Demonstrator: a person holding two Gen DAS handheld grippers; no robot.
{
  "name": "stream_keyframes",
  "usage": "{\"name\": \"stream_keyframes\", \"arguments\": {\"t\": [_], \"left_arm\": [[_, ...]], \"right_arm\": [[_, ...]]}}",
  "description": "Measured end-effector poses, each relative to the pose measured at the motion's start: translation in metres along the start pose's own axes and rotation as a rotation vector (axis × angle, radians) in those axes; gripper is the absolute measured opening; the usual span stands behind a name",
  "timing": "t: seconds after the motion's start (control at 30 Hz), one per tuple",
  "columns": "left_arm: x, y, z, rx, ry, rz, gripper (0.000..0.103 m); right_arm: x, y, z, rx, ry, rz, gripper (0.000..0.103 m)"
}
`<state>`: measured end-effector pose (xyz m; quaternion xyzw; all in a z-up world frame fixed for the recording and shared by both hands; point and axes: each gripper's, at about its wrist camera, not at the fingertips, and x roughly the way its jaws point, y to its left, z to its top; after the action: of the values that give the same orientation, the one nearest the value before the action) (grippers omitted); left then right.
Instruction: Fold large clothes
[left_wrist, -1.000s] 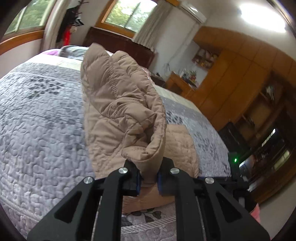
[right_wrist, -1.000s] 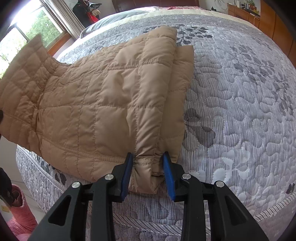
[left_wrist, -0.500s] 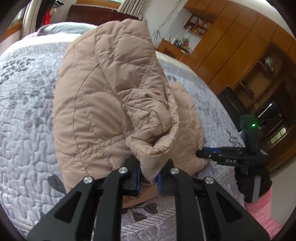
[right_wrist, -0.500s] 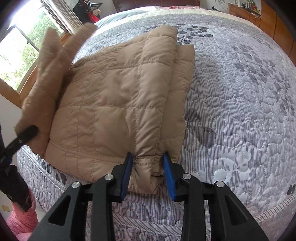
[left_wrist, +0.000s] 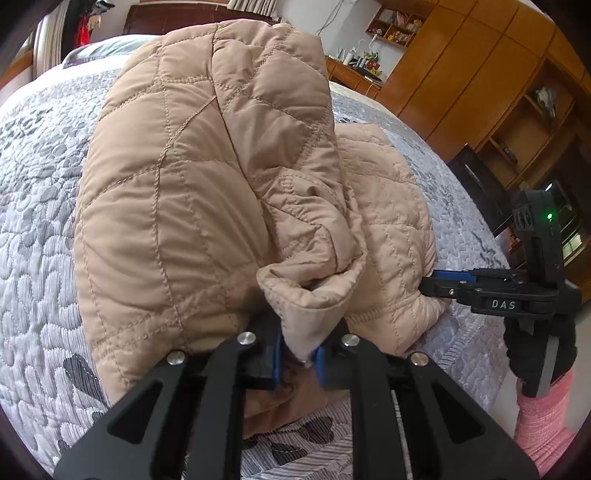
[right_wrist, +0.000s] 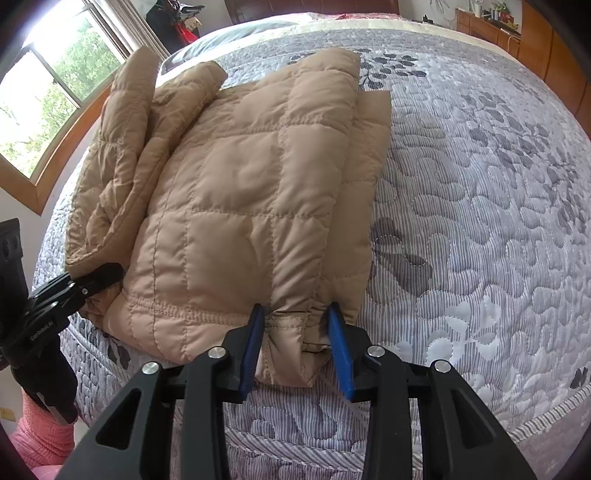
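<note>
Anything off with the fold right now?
Slightly. The tan quilted jacket lies flat on the bed, but the folded-over part bunches unevenly along its window-side edge, pinched in the left gripper. No damage visible.

DAS: white capital letters on the black body of the right gripper (left_wrist: 430, 286), at the right of the left wrist view, beside the tan quilted jacket (left_wrist: 207, 192).
Genrobot.AI: small pale lettering on the black body of the left gripper (right_wrist: 110, 275), at the near left of the right wrist view; the letters are tiny, so this reading is probable, not certain.
</note>
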<state>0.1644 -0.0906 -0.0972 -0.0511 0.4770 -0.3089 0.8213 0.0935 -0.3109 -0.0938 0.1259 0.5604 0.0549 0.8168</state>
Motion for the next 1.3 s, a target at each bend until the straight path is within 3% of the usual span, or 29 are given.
{"name": "stream_keyframes", "arguments": {"t": [0.17, 0.33, 0.47, 0.6, 0.7, 0.77, 0.97, 1.3], "left_arm": [[-0.014, 0.005, 0.002, -0.017, -0.005, -0.037, 0.016], [-0.046, 0.022, -0.001, -0.093, 0.016, -0.194, 0.031], [-0.096, 0.034, -0.001, -0.116, -0.037, -0.255, 0.034], [-0.127, 0.052, 0.015, -0.141, -0.111, -0.037, 0.039], [-0.123, 0.077, 0.03, -0.183, -0.098, 0.145, 0.039], [-0.116, 0.093, 0.038, -0.208, -0.076, 0.204, 0.038], [-0.085, 0.107, 0.054, -0.246, -0.027, 0.235, 0.038], [-0.076, 0.11, 0.059, -0.207, -0.023, 0.264, 0.038]], "right_arm": [[-0.001, 0.004, 0.004, 0.002, 0.016, -0.01, 0.036], [-0.021, 0.006, 0.009, -0.002, -0.012, -0.04, 0.043], [-0.05, 0.015, 0.018, -0.014, -0.074, -0.017, 0.051], [-0.066, 0.039, 0.044, -0.044, -0.09, 0.057, 0.065], [-0.067, 0.062, 0.064, -0.074, -0.077, 0.127, 0.077], [-0.058, 0.081, 0.079, -0.096, -0.045, 0.167, 0.081], [-0.02, 0.112, 0.102, -0.072, 0.071, 0.225, 0.081], [0.005, 0.134, 0.108, -0.076, 0.129, 0.215, 0.078]]}}
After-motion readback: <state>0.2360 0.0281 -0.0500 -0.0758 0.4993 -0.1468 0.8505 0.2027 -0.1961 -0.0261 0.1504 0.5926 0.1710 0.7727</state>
